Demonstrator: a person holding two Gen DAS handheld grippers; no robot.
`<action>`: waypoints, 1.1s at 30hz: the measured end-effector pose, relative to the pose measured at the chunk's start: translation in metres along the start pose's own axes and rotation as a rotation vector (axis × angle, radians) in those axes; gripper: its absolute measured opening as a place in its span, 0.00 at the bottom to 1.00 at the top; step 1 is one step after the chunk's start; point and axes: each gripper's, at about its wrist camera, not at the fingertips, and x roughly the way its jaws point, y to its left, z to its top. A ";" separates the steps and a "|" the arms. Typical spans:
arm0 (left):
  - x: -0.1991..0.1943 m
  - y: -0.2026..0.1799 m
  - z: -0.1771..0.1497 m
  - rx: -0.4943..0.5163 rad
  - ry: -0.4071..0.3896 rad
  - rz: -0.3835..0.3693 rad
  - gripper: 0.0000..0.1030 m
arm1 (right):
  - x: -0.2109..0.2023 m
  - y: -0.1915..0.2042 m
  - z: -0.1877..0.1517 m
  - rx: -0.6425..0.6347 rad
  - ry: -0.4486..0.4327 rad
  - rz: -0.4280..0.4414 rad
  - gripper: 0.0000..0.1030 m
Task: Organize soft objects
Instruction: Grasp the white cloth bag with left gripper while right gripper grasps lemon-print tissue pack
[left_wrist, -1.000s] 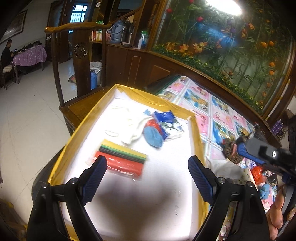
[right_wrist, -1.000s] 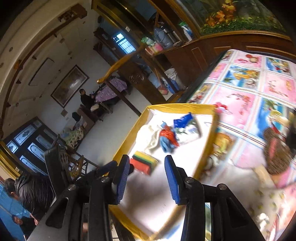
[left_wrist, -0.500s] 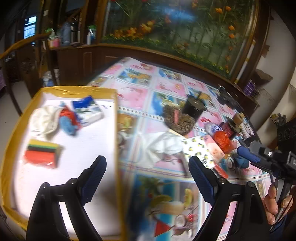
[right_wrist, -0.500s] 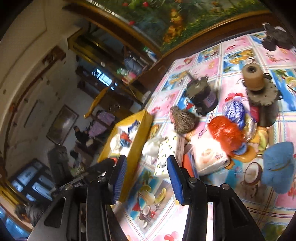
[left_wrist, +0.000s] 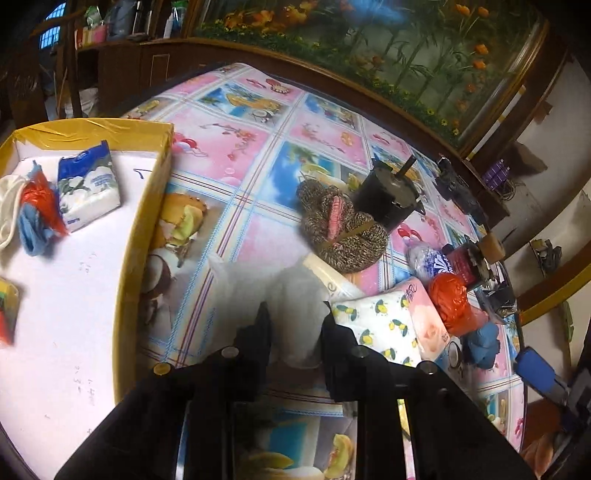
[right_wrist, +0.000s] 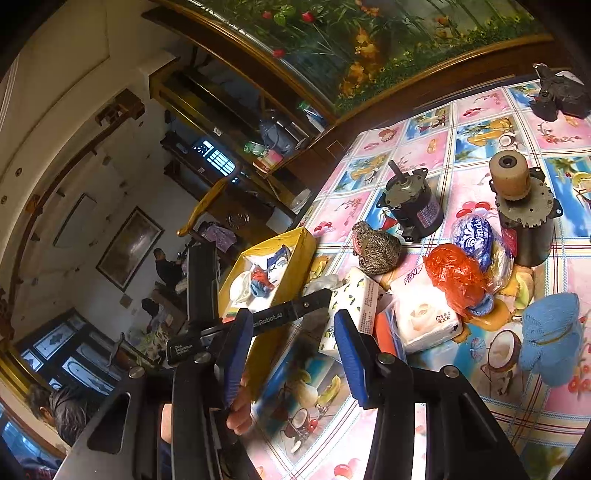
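My left gripper has its jaws closed in on a white plastic bag lying on the tablecloth, beside the yellow-rimmed box. The box holds a blue tissue pack, a red and blue cloth bundle and a white cloth. A lemon-print tissue pack, a pink tissue pack, a brown knitted hat, a red bag and a blue knitted piece lie on the table. My right gripper is open and empty above the table, with the left gripper's arm in front of it.
Two heavy motors stand behind the soft items. A black device sits at the far table edge. A Vinda tissue packet lies beside the red bag. A wooden chair and cabinets stand beyond the box.
My left gripper swung from the box to the table, dropped onto the white bag and closed from wide open. My right gripper moved closer over the pile of packs.
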 end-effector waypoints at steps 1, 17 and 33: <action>-0.005 0.000 -0.003 0.006 -0.015 0.006 0.22 | 0.000 0.000 0.000 -0.001 0.001 -0.008 0.49; -0.059 -0.005 -0.100 0.171 -0.145 0.033 0.23 | 0.072 0.025 -0.016 -0.231 0.121 -0.377 0.72; -0.054 -0.001 -0.101 0.145 -0.132 0.011 0.23 | 0.117 0.024 -0.020 -0.375 0.190 -0.636 0.53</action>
